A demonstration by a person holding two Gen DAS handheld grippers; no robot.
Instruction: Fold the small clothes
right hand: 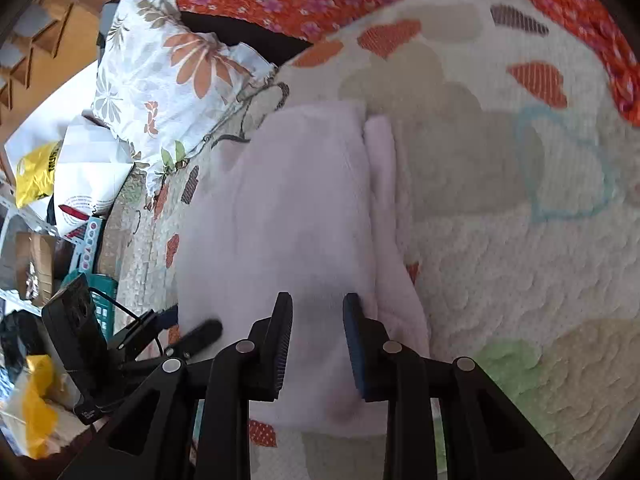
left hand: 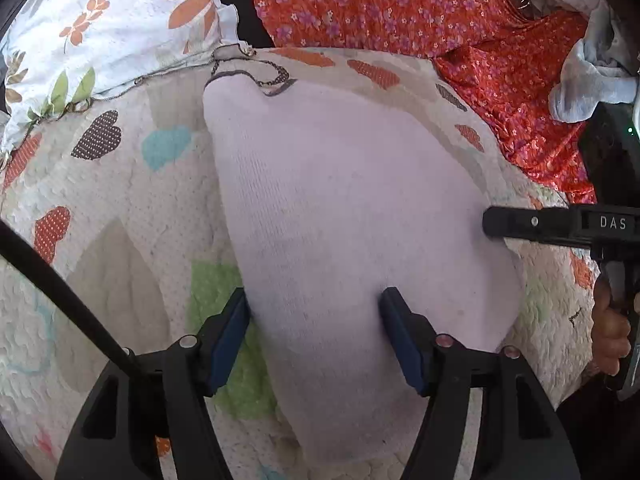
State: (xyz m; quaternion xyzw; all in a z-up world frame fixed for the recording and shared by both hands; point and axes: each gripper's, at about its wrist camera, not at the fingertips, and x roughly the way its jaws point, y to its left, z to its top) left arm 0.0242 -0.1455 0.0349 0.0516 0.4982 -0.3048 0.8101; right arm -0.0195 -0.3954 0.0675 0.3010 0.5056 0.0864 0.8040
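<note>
My left claw [left hand: 314, 336] stands open over the pink cloth [left hand: 340, 200] on the bed [left hand: 120, 208]. My right claw [right hand: 318, 344] is half open above it, gripping nothing. One fold looks done; more remain.

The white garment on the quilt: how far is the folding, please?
Done: the white garment lies on the quilt already doubled, a second layer showing along its right edge. In hand: the left gripper stands open astride its near end, and the right gripper hovers over it, jaws apart, gripping nothing. Left: any last fold, and the grey garment at the far edge.
</note>
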